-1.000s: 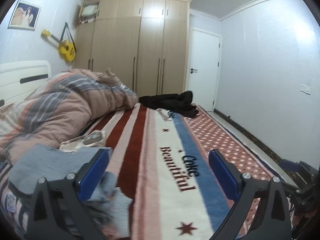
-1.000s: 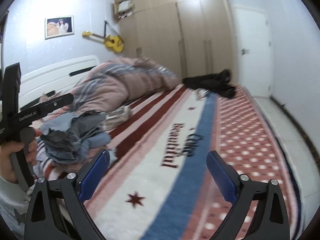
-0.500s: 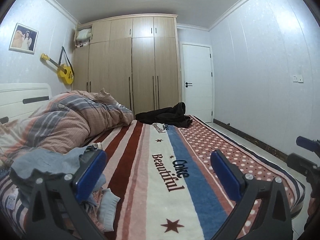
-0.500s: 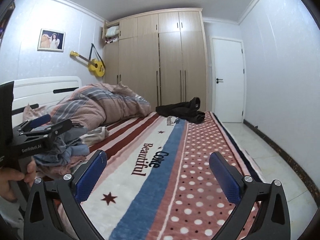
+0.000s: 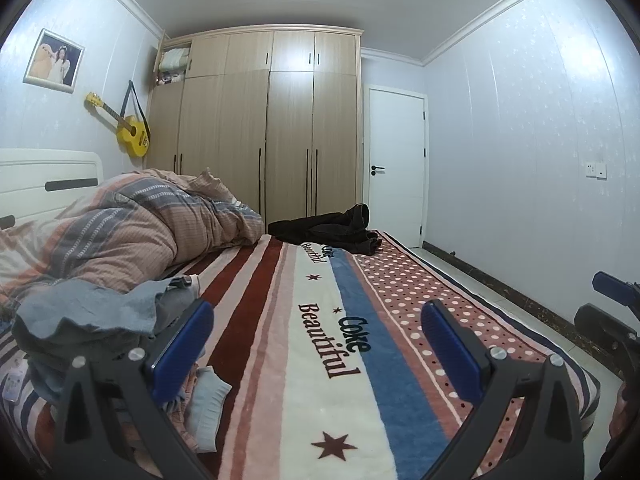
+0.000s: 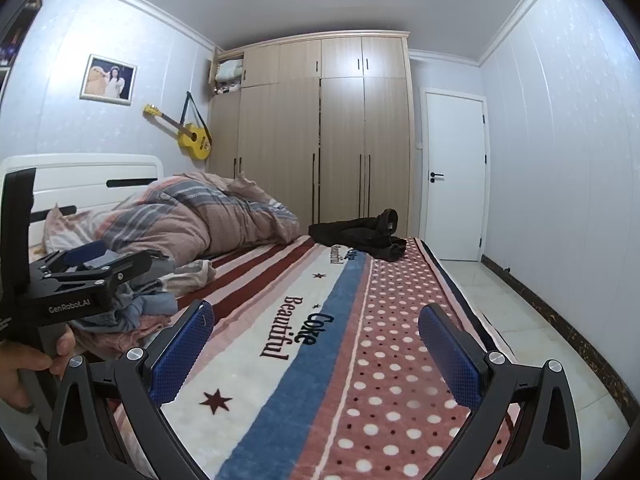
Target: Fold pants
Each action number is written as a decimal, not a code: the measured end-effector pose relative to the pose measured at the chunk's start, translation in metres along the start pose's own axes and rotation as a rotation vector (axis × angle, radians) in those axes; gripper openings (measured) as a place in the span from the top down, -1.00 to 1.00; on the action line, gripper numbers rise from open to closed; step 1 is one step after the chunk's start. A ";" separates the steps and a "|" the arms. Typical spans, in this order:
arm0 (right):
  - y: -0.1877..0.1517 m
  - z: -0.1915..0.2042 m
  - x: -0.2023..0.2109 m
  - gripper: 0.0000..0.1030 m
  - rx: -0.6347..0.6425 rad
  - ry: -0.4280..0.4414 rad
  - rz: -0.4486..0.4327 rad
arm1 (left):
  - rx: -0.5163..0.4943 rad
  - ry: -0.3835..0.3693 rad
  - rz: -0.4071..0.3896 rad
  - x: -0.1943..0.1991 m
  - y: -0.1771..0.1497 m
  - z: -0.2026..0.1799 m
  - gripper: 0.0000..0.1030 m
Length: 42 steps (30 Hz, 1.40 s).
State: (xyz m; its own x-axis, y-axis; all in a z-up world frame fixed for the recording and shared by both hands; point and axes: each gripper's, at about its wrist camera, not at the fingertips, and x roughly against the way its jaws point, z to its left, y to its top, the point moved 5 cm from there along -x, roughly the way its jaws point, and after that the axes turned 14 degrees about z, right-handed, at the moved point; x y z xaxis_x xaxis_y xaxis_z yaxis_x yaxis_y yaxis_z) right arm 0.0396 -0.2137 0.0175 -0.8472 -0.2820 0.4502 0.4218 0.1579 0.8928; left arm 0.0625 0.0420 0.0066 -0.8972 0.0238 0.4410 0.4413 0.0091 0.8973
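Note:
Black pants [image 5: 332, 233] lie crumpled at the far end of the bed; they also show in the right wrist view [image 6: 362, 237]. A heap of grey-blue clothes [image 5: 92, 316] lies at the near left, also in the right wrist view [image 6: 132, 308]. My left gripper [image 5: 316, 344] is open and empty above the striped blanket [image 5: 320, 360], just right of the heap. It also shows at the left of the right wrist view [image 6: 92, 262]. My right gripper [image 6: 314, 344] is open and empty over the blanket's dotted part [image 6: 400, 340].
A bunched striped duvet [image 5: 132, 232] fills the left of the bed by the white headboard [image 5: 48, 176]. A wardrobe [image 5: 272, 128] and a white door [image 5: 396, 168] stand behind. Tiled floor [image 6: 520, 320] runs along the bed's right edge.
Both grippers have tilted up and levelled out, so more of the room and ceiling shows. Both stay open and empty.

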 end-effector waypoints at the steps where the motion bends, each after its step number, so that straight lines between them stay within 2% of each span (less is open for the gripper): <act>1: 0.000 0.001 0.000 -0.98 0.002 0.001 0.000 | 0.000 0.001 0.001 0.000 0.000 0.000 -0.99; 42: 0.009 0.011 0.005 -0.98 -0.003 0.002 -0.016 | 0.020 -0.011 -0.006 0.003 -0.002 0.003 -0.99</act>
State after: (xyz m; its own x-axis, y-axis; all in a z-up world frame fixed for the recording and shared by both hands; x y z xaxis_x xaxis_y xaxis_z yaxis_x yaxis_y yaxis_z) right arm 0.0359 -0.2036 0.0275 -0.8532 -0.2864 0.4358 0.4093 0.1501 0.9000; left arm 0.0593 0.0449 0.0060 -0.8999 0.0342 0.4349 0.4358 0.0289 0.8996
